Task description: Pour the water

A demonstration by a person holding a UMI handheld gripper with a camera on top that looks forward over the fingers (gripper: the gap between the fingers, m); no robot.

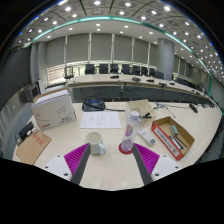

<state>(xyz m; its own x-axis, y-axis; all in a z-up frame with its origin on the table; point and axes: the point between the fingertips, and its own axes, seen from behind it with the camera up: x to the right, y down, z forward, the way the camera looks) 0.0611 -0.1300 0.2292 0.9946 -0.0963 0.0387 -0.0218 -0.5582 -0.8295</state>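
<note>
Gripper view: jaws spread wide, level above table (110,165); cup (96,143) and bottle (130,131) just ahead, ungripped.

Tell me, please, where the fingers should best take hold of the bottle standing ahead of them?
Probably at mid-body. The bottle stands upright just beyond the open fingers, with a pink base. Come straight in from the near side, level, one finger on each flank, keeping clear of the small cup beside it.
</note>
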